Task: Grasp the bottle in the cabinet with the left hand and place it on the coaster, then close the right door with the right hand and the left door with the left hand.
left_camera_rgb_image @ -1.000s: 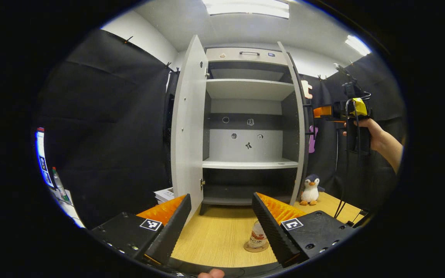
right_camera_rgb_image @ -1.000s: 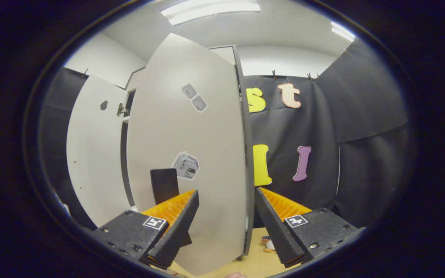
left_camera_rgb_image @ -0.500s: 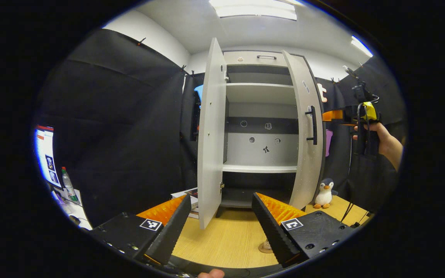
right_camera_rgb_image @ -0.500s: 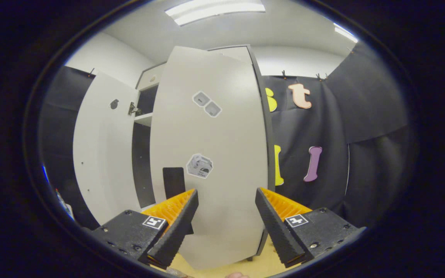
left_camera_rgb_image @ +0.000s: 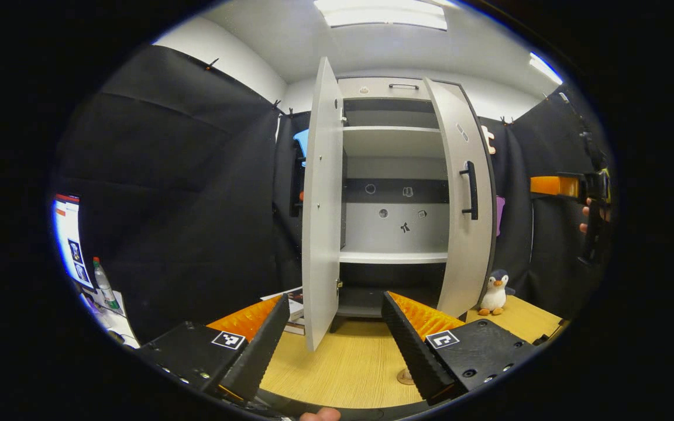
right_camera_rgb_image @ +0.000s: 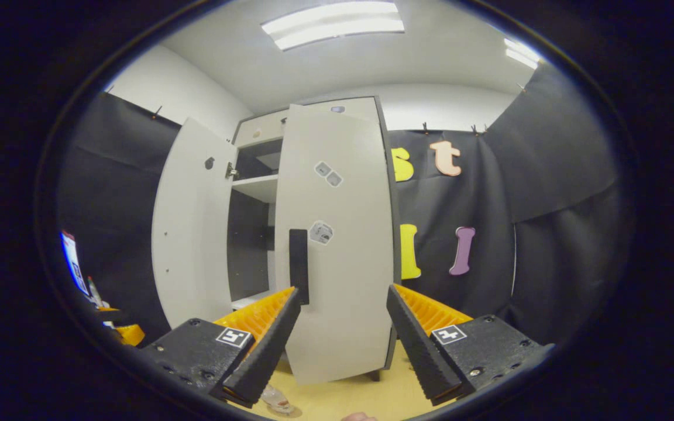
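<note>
On your light wood-grain desk (left_camera_rgb_image: 343, 365) stands the cabinet (left_camera_rgb_image: 392, 88), both doors part open; its shelves (left_camera_rgb_image: 392, 256) hold nothing you can see. Just right of the cabinet's foot sits a plush penguin (left_camera_rgb_image: 494, 292), on the desk near its far right corner. To the left of the cabinet's foot lies a small stack of books (left_camera_rgb_image: 293, 304). Near the front edge you can see the round coaster (left_camera_rgb_image: 402, 376), mostly hidden; in the right gripper view the bottle (right_camera_rgb_image: 274, 399) stands on it, its base alone showing
</note>
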### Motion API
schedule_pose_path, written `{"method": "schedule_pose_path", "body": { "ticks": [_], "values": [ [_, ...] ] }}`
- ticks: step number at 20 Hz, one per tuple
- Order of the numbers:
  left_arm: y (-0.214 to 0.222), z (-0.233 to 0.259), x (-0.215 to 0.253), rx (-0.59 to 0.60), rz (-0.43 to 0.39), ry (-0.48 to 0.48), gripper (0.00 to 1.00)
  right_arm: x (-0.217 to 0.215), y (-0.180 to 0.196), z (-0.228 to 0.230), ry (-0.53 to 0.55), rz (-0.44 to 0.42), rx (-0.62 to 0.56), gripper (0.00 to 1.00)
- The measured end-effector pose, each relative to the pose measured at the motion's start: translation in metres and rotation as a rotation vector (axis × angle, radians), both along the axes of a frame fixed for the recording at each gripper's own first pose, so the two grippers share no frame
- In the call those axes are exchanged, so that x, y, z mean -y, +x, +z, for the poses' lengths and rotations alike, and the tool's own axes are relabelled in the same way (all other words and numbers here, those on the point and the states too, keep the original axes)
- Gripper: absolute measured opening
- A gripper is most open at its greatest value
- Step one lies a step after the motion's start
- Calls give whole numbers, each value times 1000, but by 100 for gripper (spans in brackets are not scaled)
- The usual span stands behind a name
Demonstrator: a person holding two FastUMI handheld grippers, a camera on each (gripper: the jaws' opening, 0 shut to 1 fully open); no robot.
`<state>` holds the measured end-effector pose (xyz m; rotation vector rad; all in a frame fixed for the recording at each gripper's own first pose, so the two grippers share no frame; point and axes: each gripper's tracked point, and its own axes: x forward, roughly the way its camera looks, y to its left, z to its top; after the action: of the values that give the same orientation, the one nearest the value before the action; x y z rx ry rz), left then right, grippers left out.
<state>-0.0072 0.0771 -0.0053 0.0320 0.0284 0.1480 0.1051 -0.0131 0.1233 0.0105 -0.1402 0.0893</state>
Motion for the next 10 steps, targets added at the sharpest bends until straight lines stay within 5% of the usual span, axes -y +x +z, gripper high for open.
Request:
{"method": "schedule_pose_path", "body": {
  "ticks": [10],
  "values": [
    [6,3,5,19,-65,21,96,22,-67,-83,3,-86,-75,98]
  ]
}}
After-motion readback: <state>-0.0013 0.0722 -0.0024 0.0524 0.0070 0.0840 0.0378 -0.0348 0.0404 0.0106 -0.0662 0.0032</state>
